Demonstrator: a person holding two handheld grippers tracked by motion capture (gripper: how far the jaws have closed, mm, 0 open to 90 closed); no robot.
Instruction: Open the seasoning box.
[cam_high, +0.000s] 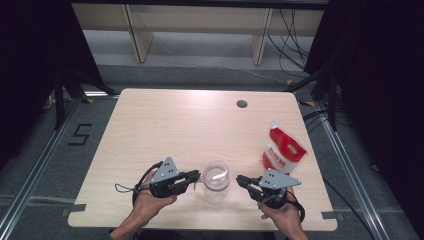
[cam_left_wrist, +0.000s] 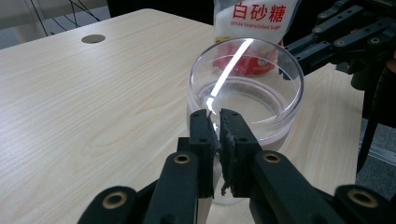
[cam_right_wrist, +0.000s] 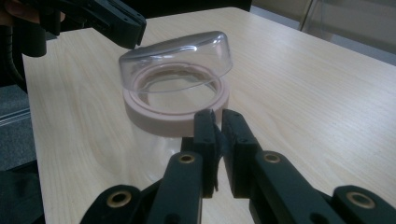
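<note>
Standing near the table's (cam_high: 150, 125) near edge, a clear jar (cam_high: 216, 181) sits between both grippers. The left gripper (cam_high: 196, 176) pinches the clear lid (cam_right_wrist: 187, 60) at its rim, tilting it above the jar; the right gripper (cam_high: 240, 179), jaws closed and empty, rests just beside the jar. A sugar bag (cam_high: 282, 150) stands right.

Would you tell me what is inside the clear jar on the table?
The clear jar looks empty: the wooden table shows through its wall and base. The left gripper pinches its near rim and covers a small part.

Red-and-white sugar bag (cam_high: 283, 150), clear jar (cam_high: 216, 176)
</note>
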